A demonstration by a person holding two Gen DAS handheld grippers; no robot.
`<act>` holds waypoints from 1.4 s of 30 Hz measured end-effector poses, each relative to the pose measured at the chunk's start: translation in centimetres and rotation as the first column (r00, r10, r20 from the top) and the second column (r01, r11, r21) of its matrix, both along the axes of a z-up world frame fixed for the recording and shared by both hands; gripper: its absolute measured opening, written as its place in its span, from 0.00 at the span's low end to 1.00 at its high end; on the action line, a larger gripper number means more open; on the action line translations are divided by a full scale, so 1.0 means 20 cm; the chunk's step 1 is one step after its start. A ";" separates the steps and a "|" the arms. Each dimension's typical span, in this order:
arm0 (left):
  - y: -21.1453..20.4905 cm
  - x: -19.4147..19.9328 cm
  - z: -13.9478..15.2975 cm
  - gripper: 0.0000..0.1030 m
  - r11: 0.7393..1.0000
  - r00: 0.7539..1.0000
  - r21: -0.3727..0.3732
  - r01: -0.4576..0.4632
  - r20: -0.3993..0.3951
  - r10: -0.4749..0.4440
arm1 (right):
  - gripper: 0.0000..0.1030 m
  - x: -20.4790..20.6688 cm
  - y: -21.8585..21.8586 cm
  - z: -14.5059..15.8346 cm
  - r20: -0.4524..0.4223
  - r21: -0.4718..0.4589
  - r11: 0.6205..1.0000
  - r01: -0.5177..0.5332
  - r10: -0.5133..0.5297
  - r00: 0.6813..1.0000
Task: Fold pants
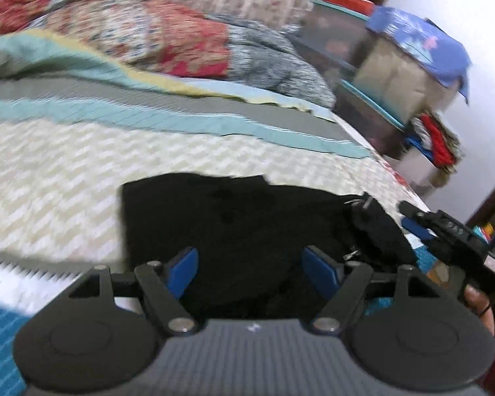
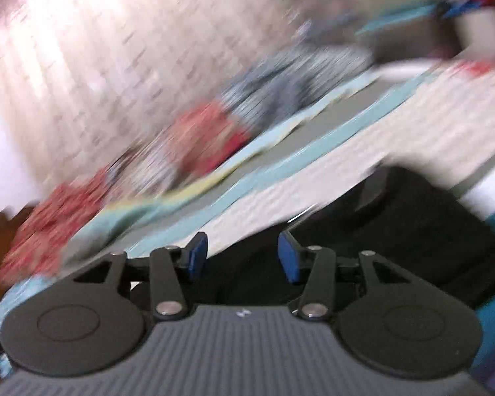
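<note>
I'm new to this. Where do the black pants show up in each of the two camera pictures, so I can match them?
Left wrist view: the black fabric pants lie low in the centre, on the cream zigzag bedspread, just beyond the fingers.
Right wrist view: the pants sit lower right, blurred and tilted.
Shared landmark: the teal stripe on the bedding runs behind the pants in both.
</note>
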State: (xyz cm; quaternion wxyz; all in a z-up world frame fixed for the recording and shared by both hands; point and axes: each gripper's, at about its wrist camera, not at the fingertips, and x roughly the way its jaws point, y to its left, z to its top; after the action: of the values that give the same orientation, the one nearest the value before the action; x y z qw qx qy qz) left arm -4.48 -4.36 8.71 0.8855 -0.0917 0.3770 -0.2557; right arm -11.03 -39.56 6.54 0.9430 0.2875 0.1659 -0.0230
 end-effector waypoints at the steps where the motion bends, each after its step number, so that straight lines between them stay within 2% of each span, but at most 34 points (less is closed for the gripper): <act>1: -0.05 0.03 0.00 0.70 1.000 1.000 0.007 0.013 0.003 -0.013 | 0.51 -0.03 -0.11 -0.01 -0.009 0.010 0.997 0.073 -0.073 0.997; 4: -0.22 0.12 -0.04 0.70 0.998 0.998 0.026 0.058 -0.005 -0.058 | 0.56 -0.08 -0.33 -0.10 -0.051 0.057 0.975 0.216 -0.213 0.976; 6: -0.33 0.17 -0.08 0.70 0.995 0.996 0.040 0.093 -0.015 -0.093 | 0.64 -0.08 -0.40 -0.14 -0.071 0.061 0.962 0.267 -0.262 0.962; 7: -0.37 0.19 -0.11 0.68 0.993 0.994 0.051 0.108 -0.028 -0.107 | 0.64 -0.10 -0.42 -0.16 -0.080 0.057 0.958 0.281 -0.276 0.958; 10: -0.47 0.27 -0.28 0.66 0.987 0.980 0.078 0.139 -0.155 -0.126 | 0.64 -0.08 -0.42 -0.22 -0.111 0.071 0.958 0.279 -0.271 0.956; 13: -0.48 0.26 -0.33 0.66 0.984 0.981 0.094 0.148 -0.137 -0.135 | 0.64 -0.04 -0.37 -0.29 -0.163 0.087 0.971 0.224 -0.208 0.964; 14: -0.47 0.26 -0.32 0.66 0.986 0.981 0.087 0.142 -0.147 -0.128 | 0.60 -0.04 -0.35 -0.29 -0.182 0.080 0.978 0.195 -0.178 0.967; 16: -0.44 0.25 -0.28 0.66 0.990 0.979 0.065 0.127 -0.169 -0.114 | 0.36 -0.04 -0.28 -0.29 -0.215 0.016 0.986 0.167 -0.160 0.963; 17: -0.42 0.25 -0.25 0.67 0.991 0.978 0.052 0.121 -0.175 -0.111 | 0.30 -0.03 -0.25 -0.27 -0.219 -0.011 0.987 0.160 -0.159 0.963; 18: -0.39 0.24 -0.22 0.68 0.993 0.978 0.031 0.117 -0.176 -0.109 | 0.19 -0.03 -0.24 -0.24 -0.213 -0.002 0.989 0.151 -0.148 0.966; 21: -0.25 0.21 -0.12 0.70 0.997 0.985 -0.051 0.066 -0.155 -0.073 | 0.15 -0.02 -0.19 -0.16 -0.178 -0.023 0.989 0.143 -0.145 0.973; 24: -0.08 0.19 -0.04 0.73 0.989 0.990 -0.144 -0.019 -0.143 -0.001 | 0.15 0.00 -0.09 -0.04 -0.102 -0.052 0.995 0.085 -0.090 0.991; 27: 0.10 0.18 0.00 0.73 0.973 0.986 -0.202 -0.113 -0.144 0.085 | 0.15 0.05 0.10 0.10 -0.027 -0.104 0.995 -0.014 0.012 1.000; 30: 0.27 0.17 -0.01 0.75 0.947 0.975 -0.257 -0.190 -0.164 0.151 | 0.15 0.12 0.34 0.21 0.017 -0.152 0.978 -0.141 0.145 0.989; 33: 0.40 0.16 -0.05 0.75 0.920 0.958 -0.302 -0.251 -0.212 0.192 | 0.15 0.19 0.65 0.24 0.003 -0.221 0.929 -0.296 0.304 0.953; 36: 0.48 0.13 -0.12 0.75 0.904 0.946 -0.322 -0.281 -0.250 0.205 | 0.15 0.21 1.01 0.17 -0.057 -0.285 0.838 -0.465 0.469 0.881; 38: 0.52 0.12 -0.18 0.82 0.896 0.939 -0.335 -0.291 -0.281 0.199 | 0.15 0.22 1.24 0.07 -0.138 -0.325 0.754 -0.571 0.560 0.817; 41: 0.51 0.13 -0.30 0.85 0.898 0.918 -0.323 -0.300 -0.354 0.180 | 0.21 0.24 1.47 -0.12 -0.297 -0.416 0.617 -0.668 0.602 0.741; 42: 0.50 0.12 -0.33 0.85 0.903 0.908 -0.301 -0.306 -0.376 0.183 | 0.24 0.22 1.51 -0.14 -0.322 -0.450 0.584 -0.676 0.600 0.732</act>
State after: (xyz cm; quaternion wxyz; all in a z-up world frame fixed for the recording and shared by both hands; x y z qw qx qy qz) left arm -2.02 5.70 2.12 0.8015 -0.3391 0.4567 -0.1847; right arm -6.55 -9.34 3.70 0.9145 -0.0709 0.3077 0.2528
